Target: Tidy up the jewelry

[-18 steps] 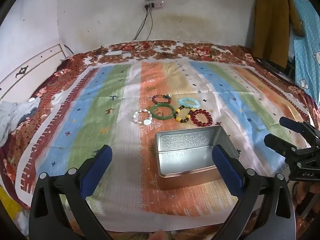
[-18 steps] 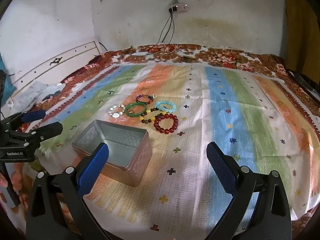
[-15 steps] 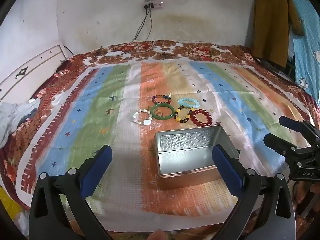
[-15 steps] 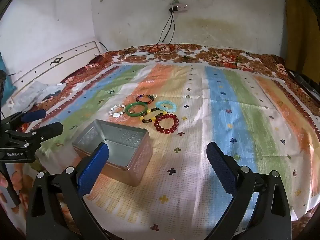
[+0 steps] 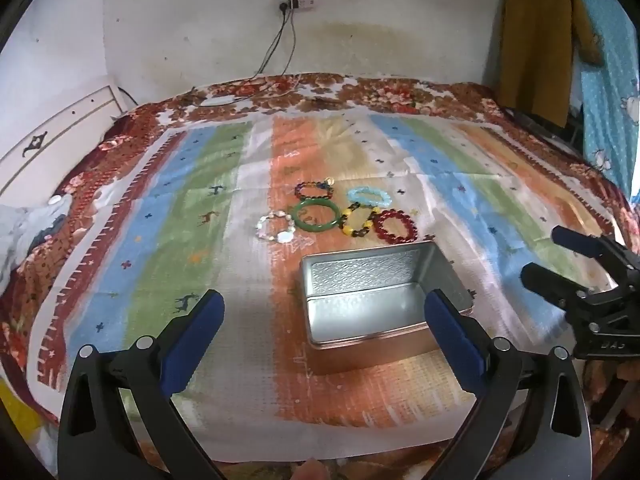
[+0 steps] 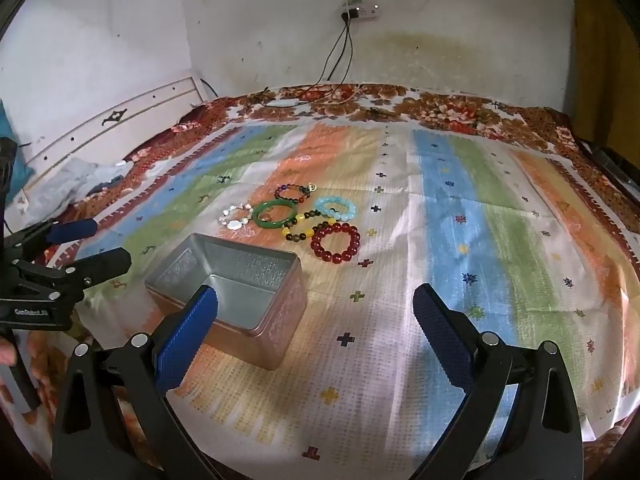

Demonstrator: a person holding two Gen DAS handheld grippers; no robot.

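Note:
An open, empty metal tin (image 5: 384, 292) (image 6: 240, 280) stands on the striped cloth. Beyond it lies a cluster of bracelets: a white pearl one (image 5: 276, 227) (image 6: 234, 218), a green bangle (image 5: 315, 216) (image 6: 275, 214), a multicolour bead one (image 5: 314, 190) (image 6: 292, 193), a yellow-and-brown one (image 5: 358, 220) (image 6: 300, 226), a light blue one (image 5: 369, 197) (image 6: 335, 207) and a dark red one (image 5: 395, 226) (image 6: 335, 241). My left gripper (image 5: 320, 320) is open and empty, just short of the tin. My right gripper (image 6: 316, 320) is open and empty, to the tin's right.
The striped cloth (image 5: 192, 240) covers a bed with a floral blanket (image 5: 360, 96). A wall with a power strip (image 5: 298, 0) and cables is at the back. Clothes (image 5: 536, 40) hang at the right. A white headboard (image 5: 48, 136) is at the left.

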